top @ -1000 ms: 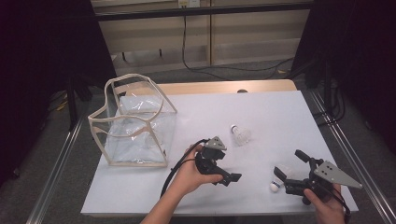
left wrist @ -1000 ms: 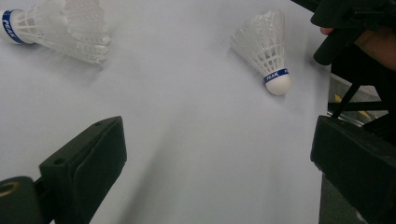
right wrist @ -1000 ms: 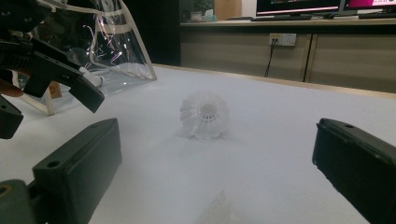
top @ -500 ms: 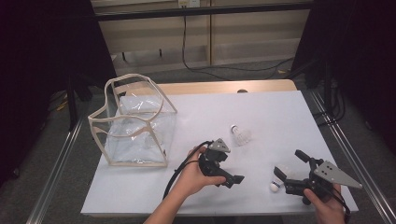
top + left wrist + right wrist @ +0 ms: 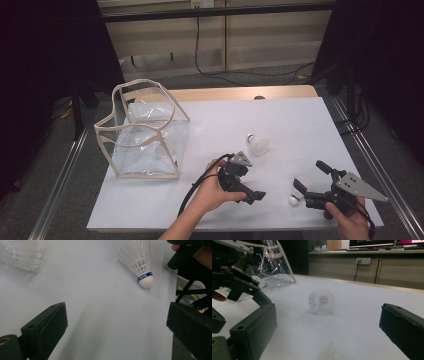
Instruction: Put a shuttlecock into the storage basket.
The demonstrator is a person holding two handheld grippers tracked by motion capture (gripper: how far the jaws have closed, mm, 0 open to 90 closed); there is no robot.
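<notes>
**Two shuttles out, one bag waiting**

Right gripper (image 5: 306,186) sits low at the table's 5 o'clock corner, jaws spread wide with nothing between them, and the near shuttle (image 5: 298,191) lies just at their mouth, cork (image 5: 293,201) toward me. My left gripper (image 5: 248,194) hangs near 6 o'clock, also gaping and empty; its own view looks across at that same shuttle (image 5: 140,263), skirt away, white cork with a blue band nearest. The far shuttle (image 5: 257,144) rests toward the middle of the table, well apart from both grippers; in the right gripper view it lies on its side with the open skirt (image 5: 321,301) facing me.

I judge these to be featherweight and fragile: the plastic skirt is thin, springy and would crumple under a hard squeeze, and the whole thing may skid on the smooth white table (image 5: 300,120) if nudged. The cork is the firm part, so I would close on it or on the skirt's narrow neck just behind the band, gently.

At 9 o'clock stands the clear bag (image 5: 145,132), mouth up, walls soft and sagging. In the right gripper view something white, perhaps another shuttle (image 5: 259,282), seems to lie inside, though I cannot be sure.
</notes>
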